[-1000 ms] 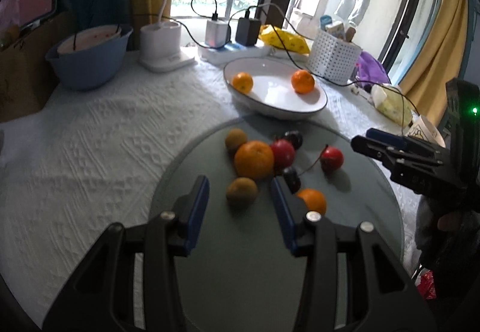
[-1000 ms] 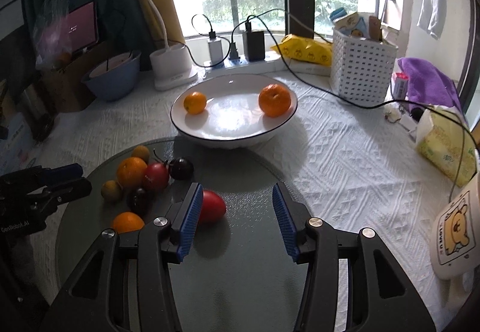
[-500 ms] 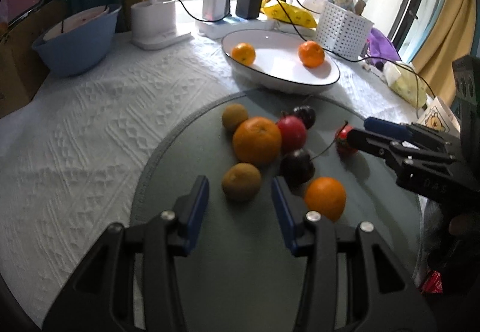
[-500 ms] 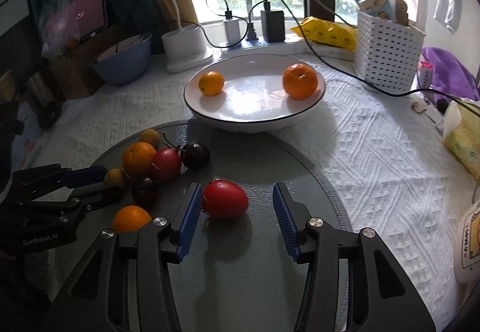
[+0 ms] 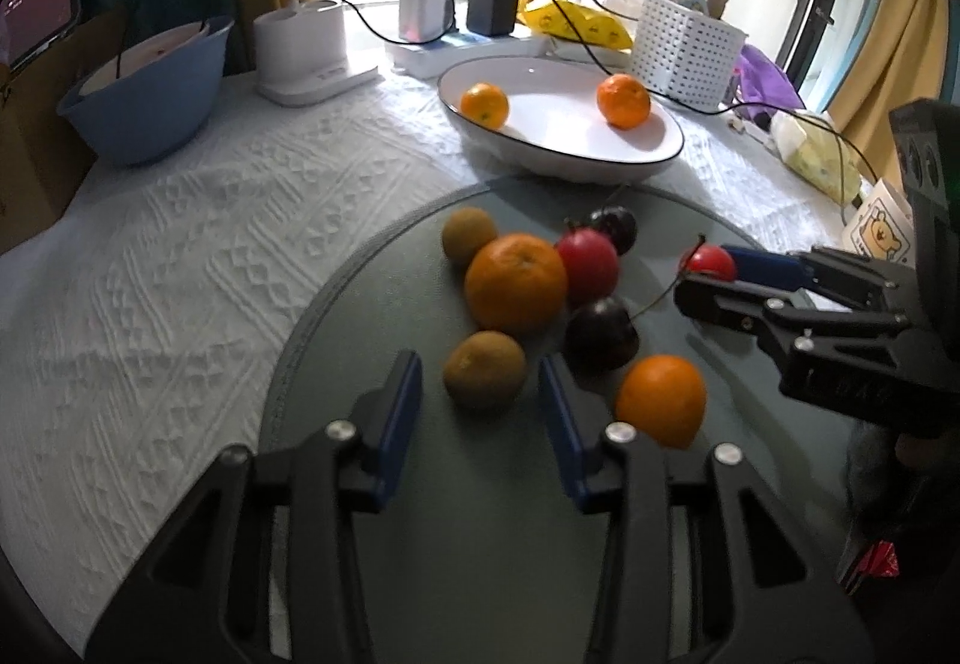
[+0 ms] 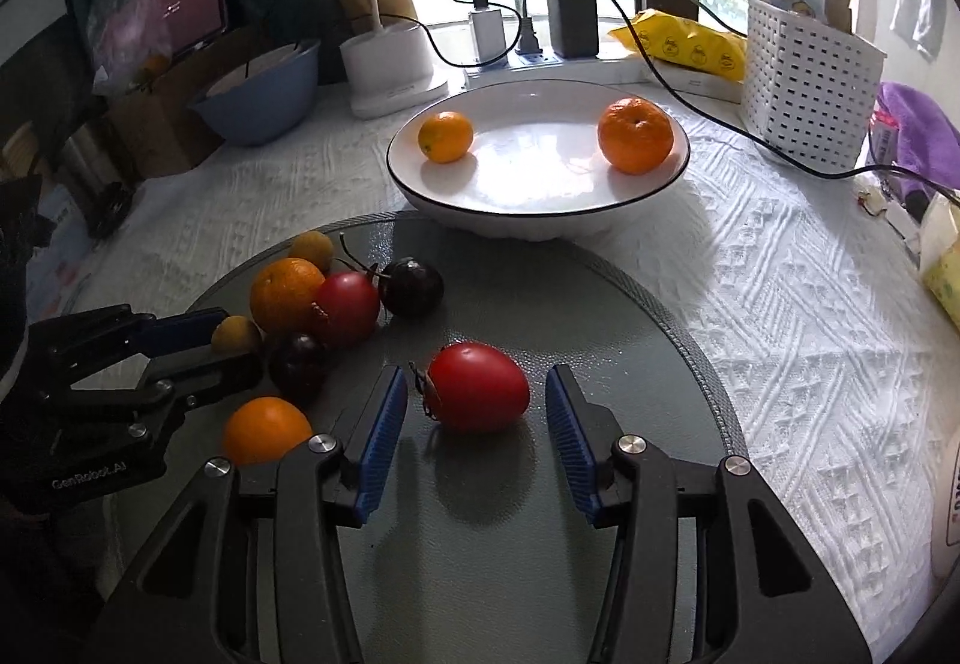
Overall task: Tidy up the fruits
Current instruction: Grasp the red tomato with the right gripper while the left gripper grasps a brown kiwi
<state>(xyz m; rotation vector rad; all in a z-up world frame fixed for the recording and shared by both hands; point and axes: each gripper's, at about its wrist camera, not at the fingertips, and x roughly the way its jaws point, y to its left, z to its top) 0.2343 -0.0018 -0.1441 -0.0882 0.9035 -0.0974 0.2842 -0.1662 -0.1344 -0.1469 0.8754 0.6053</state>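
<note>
On the round grey mat [image 5: 480, 544] lies a small brownish fruit [image 5: 485, 369] between the fingertips of my left gripper [image 5: 477, 362]. Its jaws are closing, and a slim gap still shows on each side. My right gripper [image 6: 475, 373] stands open around a red tomato-like fruit [image 6: 477, 388], pads clear of it. A large orange [image 5: 516, 283], a red fruit [image 5: 588, 265], two dark cherries [image 5: 602, 334], a small orange [image 5: 662, 400] and another brownish fruit [image 5: 469, 244] cluster just beyond. The white bowl [image 6: 534, 166] behind holds two oranges.
Behind the bowl sit a power strip with chargers [image 6: 534, 28], a white lamp base [image 6: 390, 64], a blue bowl [image 5: 144, 88], a white perforated basket [image 6: 804, 88] and a yellow bag [image 6: 684, 43]. A cable [image 6: 720, 124] trails over the white textured cloth [image 5: 180, 274].
Both grippers have sunk and advanced toward the fruit. The brownish fruit now sits between the left fingertips, whose gap has narrowed. The red fruit has come between the right fingers.
</note>
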